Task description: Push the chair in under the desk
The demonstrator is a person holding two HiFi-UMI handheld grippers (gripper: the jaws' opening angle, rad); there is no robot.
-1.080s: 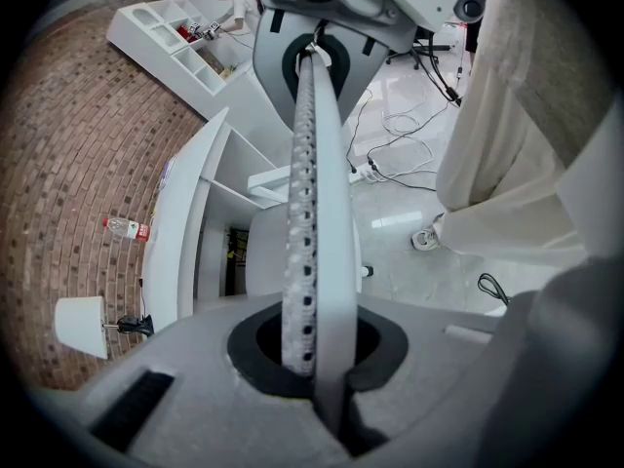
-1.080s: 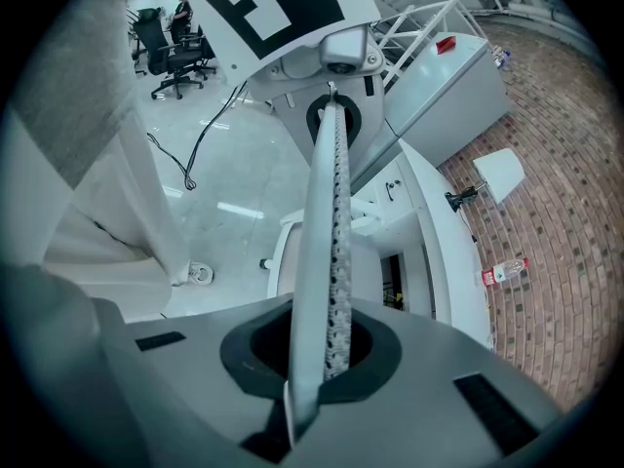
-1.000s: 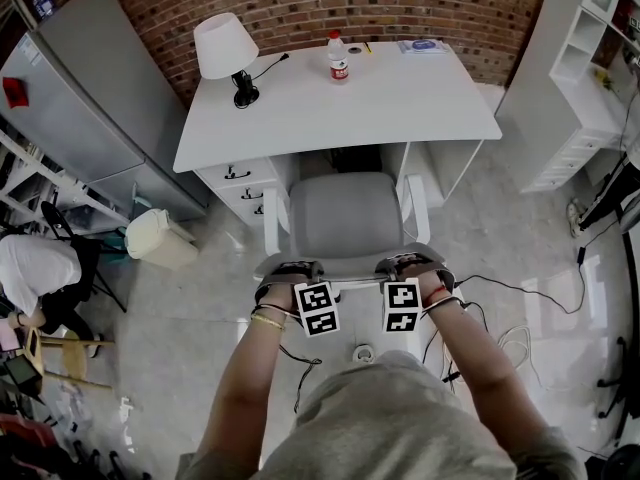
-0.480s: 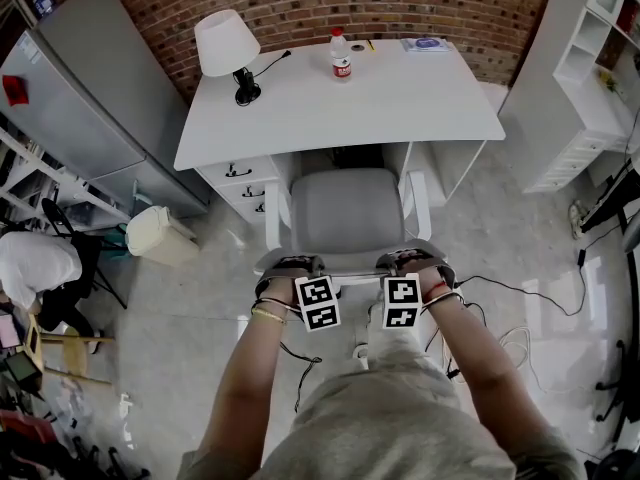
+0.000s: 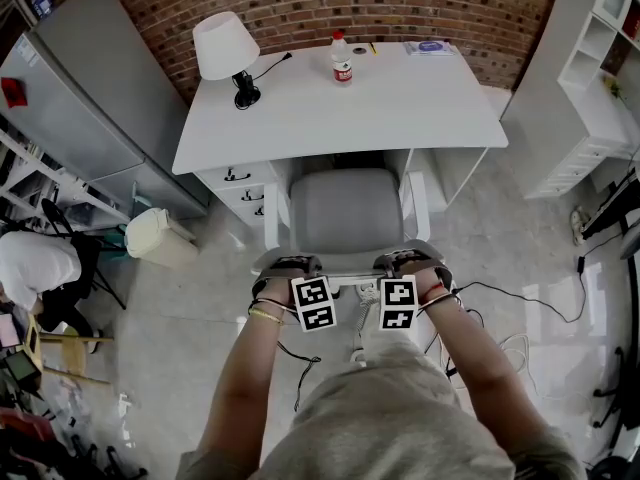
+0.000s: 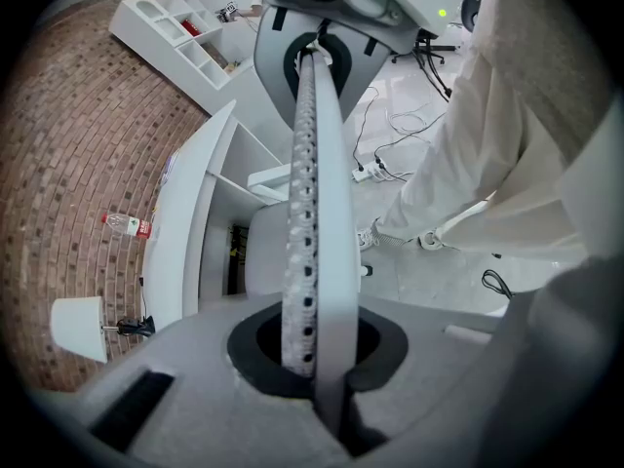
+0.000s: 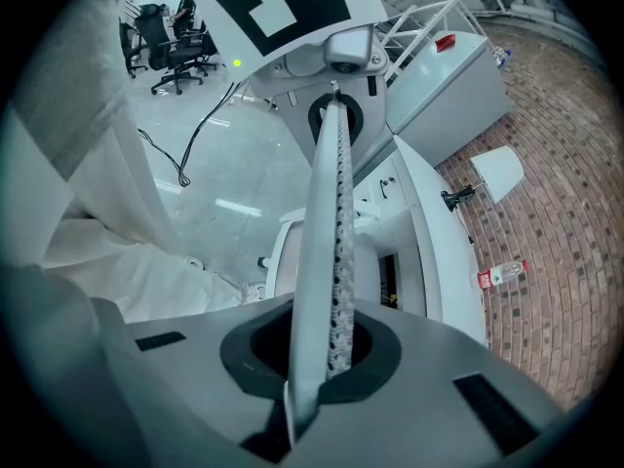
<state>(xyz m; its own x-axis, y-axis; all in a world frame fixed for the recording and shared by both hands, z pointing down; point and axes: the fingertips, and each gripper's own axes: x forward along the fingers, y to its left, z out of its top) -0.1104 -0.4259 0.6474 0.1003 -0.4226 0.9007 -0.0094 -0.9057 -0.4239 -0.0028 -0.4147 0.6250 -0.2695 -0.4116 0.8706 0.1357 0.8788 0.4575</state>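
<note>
Fingers [image 6: 185, 398] of L gripper [image 5: 288, 265] + R gripper [image 5: 408, 260] clamp chair [image 5: 345, 213] back.

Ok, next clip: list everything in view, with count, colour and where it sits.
desk: 1, white, against the brick wall
chair: 1, grey seat, white arms, front part under the desk
lamp: 1, white shade, desk's back left
bottle: 1, clear with red label, desk's back edge
fridge: 1, grey, left of the desk
bin: 1, cream, on the floor beside the drawers
shelf unit: 1, white, at right
cables: several, black, on the floor at right
bystander: 1, white top, left edge
left tongs, right tongs: 2, shut on the top of the chair's back
</note>
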